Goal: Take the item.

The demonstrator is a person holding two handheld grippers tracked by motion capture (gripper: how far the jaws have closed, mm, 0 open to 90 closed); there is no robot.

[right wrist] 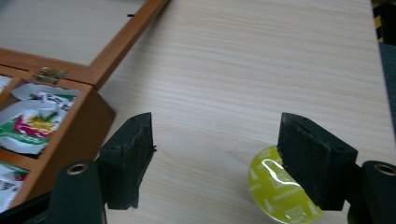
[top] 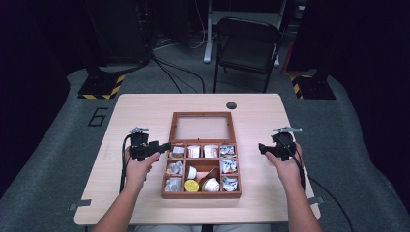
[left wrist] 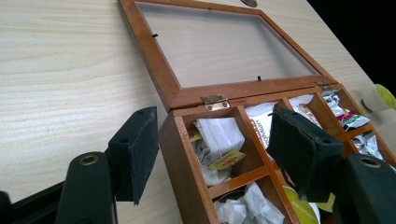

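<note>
The left claw stood wide, holding nothing. Its jaws straddled the rear left corner of the wooden tea box: the left jaw hung over bare desk just outside the box wall, and the right jaw hung over the rear compartments. Between the jaws, in the corner compartment, lay a white tea bag with a yellow tag. In the high view the left claw sat at the box's left rear corner, level with the hinge line.

The right claw also stood wide and empty. A green-lidded coffee capsule lay on the desk just below and partly behind the right jaw; whether the jaw touched it cannot be told. The left jaw stood just beside the right rear corner of the box. In the high view the right claw was clear of the box's right wall.

The box lay at the middle of the desk with its glass-paned lid folded flat open toward the far edge. Its compartments held foil sachets, further capsules and tea bags.
</note>
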